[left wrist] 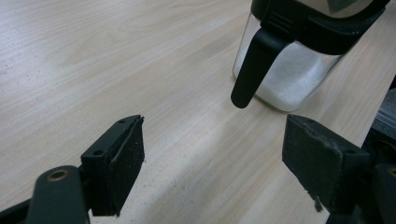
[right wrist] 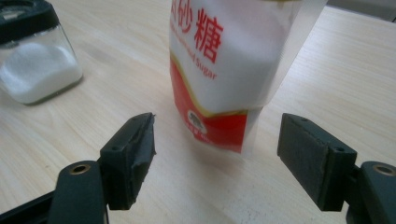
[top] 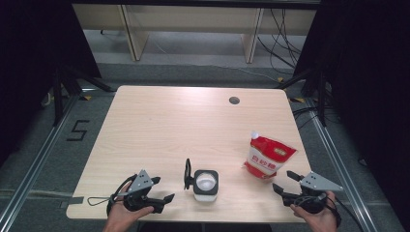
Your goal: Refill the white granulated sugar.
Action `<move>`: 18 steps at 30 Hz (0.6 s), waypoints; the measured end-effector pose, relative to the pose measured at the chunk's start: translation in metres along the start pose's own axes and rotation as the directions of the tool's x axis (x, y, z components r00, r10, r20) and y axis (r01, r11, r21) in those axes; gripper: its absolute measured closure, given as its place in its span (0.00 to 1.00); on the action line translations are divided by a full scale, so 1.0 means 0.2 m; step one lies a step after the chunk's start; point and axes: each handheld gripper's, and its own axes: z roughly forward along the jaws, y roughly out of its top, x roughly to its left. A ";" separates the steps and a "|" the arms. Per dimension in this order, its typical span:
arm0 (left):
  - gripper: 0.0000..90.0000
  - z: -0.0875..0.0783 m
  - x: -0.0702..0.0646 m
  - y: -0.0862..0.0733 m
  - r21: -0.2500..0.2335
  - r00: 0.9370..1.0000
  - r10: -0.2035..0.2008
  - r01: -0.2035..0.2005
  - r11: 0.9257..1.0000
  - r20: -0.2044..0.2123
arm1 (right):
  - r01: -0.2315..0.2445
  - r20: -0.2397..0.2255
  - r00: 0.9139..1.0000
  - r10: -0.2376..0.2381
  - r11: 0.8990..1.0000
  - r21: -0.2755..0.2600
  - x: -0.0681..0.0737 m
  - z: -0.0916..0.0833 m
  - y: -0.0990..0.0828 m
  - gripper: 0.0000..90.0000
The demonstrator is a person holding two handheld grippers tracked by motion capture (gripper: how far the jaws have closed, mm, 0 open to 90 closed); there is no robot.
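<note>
A pale wood-grain table (top: 159,125) is seen from above, with a person's two hands entering from the bottom edge, each holding a black two-jaw gripper.

The left gripper (top: 162,189) sits near the table's front left corner, held in the left hand (top: 126,212). Its jaws stand apart with nothing between them. In the left gripper view (left wrist: 212,158), bare tabletop lies between the two black pads, and just beyond them stands a square clear glass jar with a black lid and black flip handle, partly filled with white sugar (left wrist: 294,74). The jar is near the jaws but not touching them. From above, this jar (top: 206,184) stands close to the front edge, roughly at the middle, its lid hinged open to the left.

The right gripper (top: 283,181) is at the front right, held in the right hand (top: 319,217). Its jaws are also wide apart and hold nothing. In the right gripper view (right wrist: 215,154), a red and white plastic pouch of sugar with red Chinese lettering (right wrist: 229,70) stands upright just ahead of the pads, clear of both (the glass jar shows at the upper left there). From above, the pouch (top: 269,157) stands to the right of the jar, well apart from it, near the right edge.
</note>
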 end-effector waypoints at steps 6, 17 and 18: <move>0.25 -0.02 0.02 0.02 -0.020 1.000 -0.016 0.016 1.000 -0.006 | 0.015 0.010 1.000 -0.015 1.000 0.009 0.03 -0.01 -0.01 0.31; 0.32 -0.05 0.01 0.07 -0.041 1.000 -0.005 0.005 0.999 0.002 | 0.048 0.009 0.999 -0.048 0.999 0.026 0.07 -0.02 -0.02 0.31; 0.32 -0.05 0.01 0.08 -0.045 1.000 -0.004 0.004 0.999 0.005 | 0.062 0.030 0.998 -0.063 0.998 0.020 0.07 -0.02 -0.02 0.31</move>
